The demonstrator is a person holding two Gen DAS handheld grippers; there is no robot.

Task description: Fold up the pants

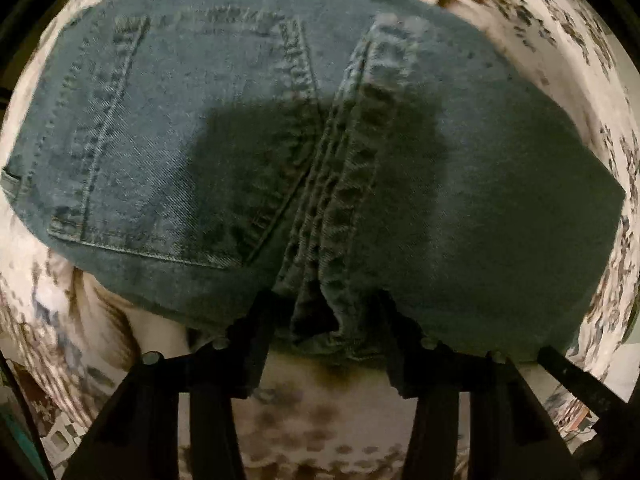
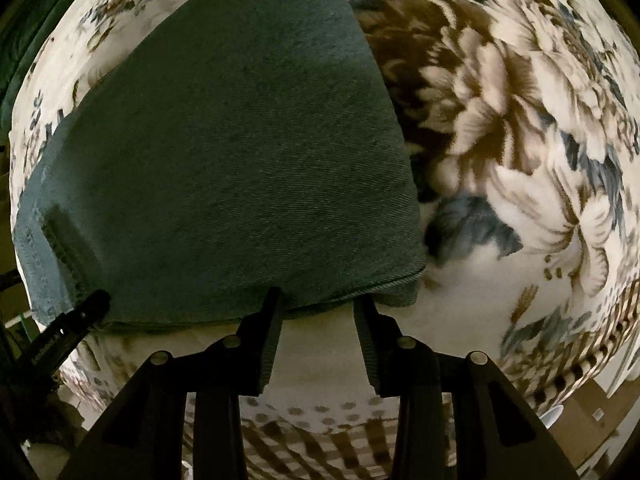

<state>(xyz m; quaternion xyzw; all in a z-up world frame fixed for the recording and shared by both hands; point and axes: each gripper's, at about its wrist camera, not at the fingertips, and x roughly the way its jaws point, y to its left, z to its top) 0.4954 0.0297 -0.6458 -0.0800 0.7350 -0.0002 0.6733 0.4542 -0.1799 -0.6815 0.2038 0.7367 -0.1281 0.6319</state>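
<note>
Blue denim pants (image 1: 248, 136) lie folded flat on a floral bedspread. In the left wrist view the back pocket and the thick seat seam face up. My left gripper (image 1: 324, 312) is open, its fingers straddling the seam at the pants' near edge. In the right wrist view the plain denim (image 2: 240, 152) fills the left half. My right gripper (image 2: 318, 300) is open, its fingertips (image 2: 274, 300) touching the near folded edge close to the pants' right corner. The left gripper's finger (image 2: 68, 328) shows at the lower left of the right wrist view.
The bedspread (image 2: 520, 120) is cream with large brown and blue flowers and spreads all around the pants. Its checked border (image 2: 320, 448) runs along the near edge. A cardboard box (image 2: 584, 420) sits beyond the bed's edge at lower right.
</note>
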